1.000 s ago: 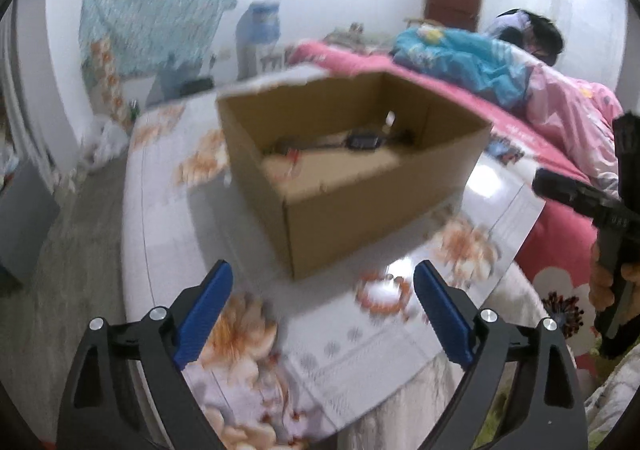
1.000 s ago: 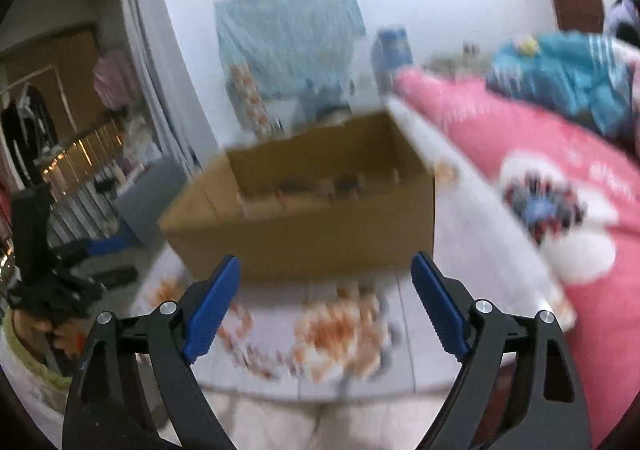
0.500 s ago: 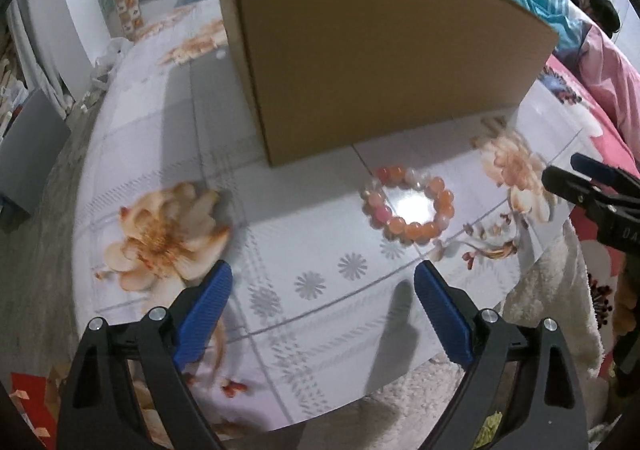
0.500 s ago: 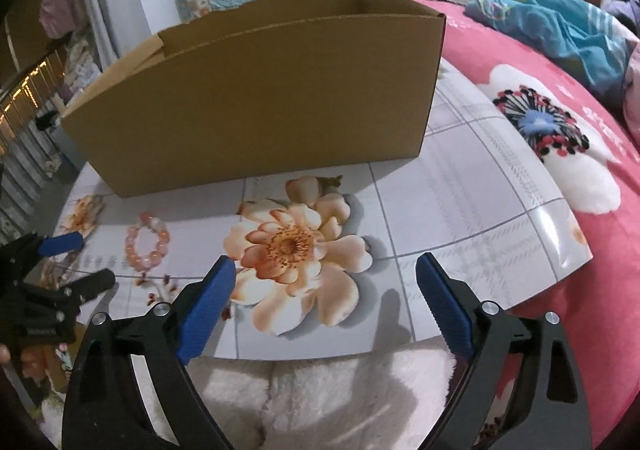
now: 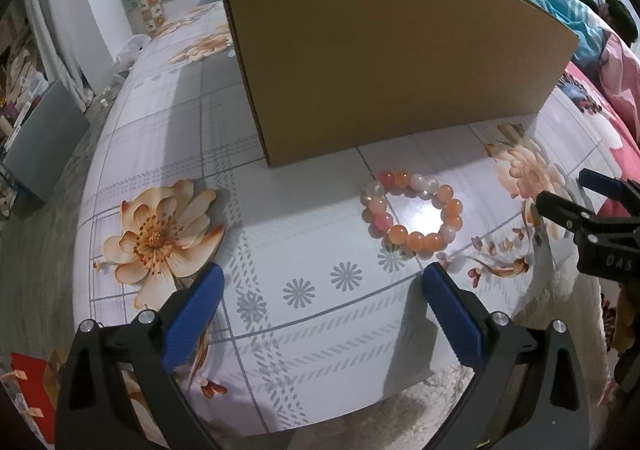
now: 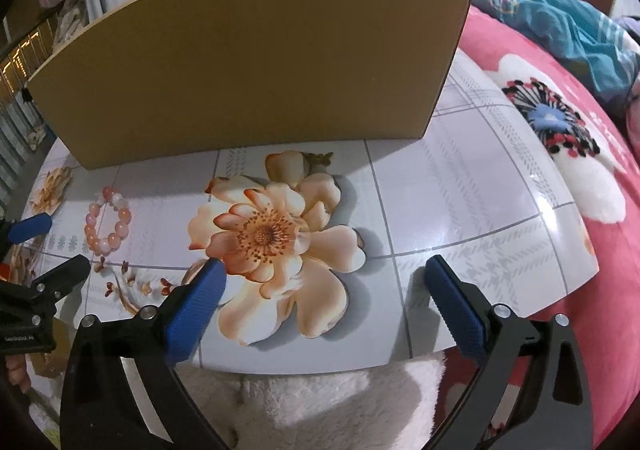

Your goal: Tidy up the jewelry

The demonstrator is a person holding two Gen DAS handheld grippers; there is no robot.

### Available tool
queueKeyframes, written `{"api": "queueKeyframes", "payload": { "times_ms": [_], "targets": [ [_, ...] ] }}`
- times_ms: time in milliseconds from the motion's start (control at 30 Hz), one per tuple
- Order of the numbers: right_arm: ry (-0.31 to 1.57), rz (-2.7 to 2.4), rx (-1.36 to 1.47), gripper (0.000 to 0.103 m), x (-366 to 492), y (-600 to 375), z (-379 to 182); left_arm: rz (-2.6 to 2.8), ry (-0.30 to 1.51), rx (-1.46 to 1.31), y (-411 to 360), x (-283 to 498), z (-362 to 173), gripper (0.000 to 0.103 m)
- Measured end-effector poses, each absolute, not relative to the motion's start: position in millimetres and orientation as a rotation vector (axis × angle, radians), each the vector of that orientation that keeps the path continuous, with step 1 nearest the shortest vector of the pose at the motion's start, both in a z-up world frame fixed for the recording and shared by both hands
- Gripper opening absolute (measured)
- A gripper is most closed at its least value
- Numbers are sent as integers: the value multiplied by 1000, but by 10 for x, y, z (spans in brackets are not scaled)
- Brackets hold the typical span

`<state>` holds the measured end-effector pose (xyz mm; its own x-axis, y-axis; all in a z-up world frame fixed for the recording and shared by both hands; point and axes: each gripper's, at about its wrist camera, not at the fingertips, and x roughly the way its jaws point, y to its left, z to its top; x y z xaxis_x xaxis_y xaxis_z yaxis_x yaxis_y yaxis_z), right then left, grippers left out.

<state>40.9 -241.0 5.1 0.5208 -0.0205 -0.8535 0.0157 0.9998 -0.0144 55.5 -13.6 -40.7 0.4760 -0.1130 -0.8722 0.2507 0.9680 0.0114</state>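
A bracelet of orange, pink and white beads lies flat on the flowered tabletop, just in front of a brown cardboard box. My left gripper hangs over the table a little short and left of the bracelet, its jaws opening with nothing between them. In the right wrist view the bracelet lies at the far left, and the box stands behind. My right gripper is over a printed flower, jaws opening and empty. The box's inside is hidden.
A bed with a pink flowered blanket and a blue quilt adjoins the table on the right; a person lies on it. White fluffy fabric lies below the table's near edge. A grey cabinet stands on the left.
Both grippers have sunk toward the tabletop and tipped downward. The box's inside has gone out of sight and the bracelet has come into view. Both pairs of jaws stand slightly wider.
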Motion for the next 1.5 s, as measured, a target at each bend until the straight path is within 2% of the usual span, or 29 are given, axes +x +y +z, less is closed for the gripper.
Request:
{"api": "queueKeyframes", "payload": {
  "times_ms": [1500],
  "targets": [
    [1118, -10, -11, 95, 663, -2438, 12, -187, 1073, 127, -156, 557, -408, 98]
  ]
}}
